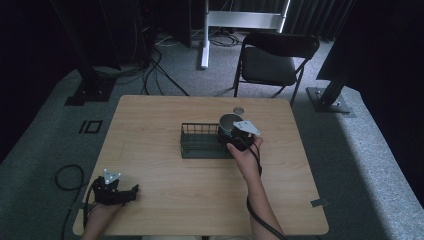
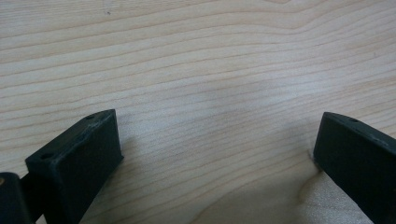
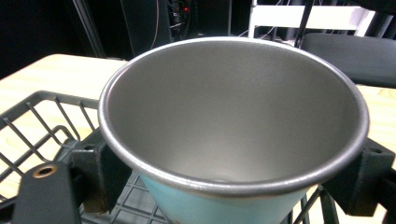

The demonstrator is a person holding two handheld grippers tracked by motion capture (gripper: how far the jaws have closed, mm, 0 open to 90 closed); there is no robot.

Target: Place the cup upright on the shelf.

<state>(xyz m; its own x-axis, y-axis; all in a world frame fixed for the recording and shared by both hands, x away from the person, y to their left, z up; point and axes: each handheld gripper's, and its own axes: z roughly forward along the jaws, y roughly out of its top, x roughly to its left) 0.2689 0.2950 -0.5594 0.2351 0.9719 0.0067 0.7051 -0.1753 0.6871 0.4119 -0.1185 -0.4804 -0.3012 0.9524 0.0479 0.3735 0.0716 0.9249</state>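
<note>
A smooth metal cup [image 3: 233, 126] with a pale blue outside, its bowl bare, sits clamped in the right gripper [image 1: 239, 131] over the black wire basket's [image 1: 200, 142] right end; the left gripper [image 1: 116, 192] rests spread wide on the wood-grain table [image 1: 165, 195]

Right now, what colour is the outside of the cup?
Light blue outside on the cup, with a grey metal inside; the right gripper view shows it best.

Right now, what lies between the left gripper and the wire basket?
In the high view, nothing: bare wooden table separates the left gripper from the wire basket, where the right gripper holds the cup.
</note>
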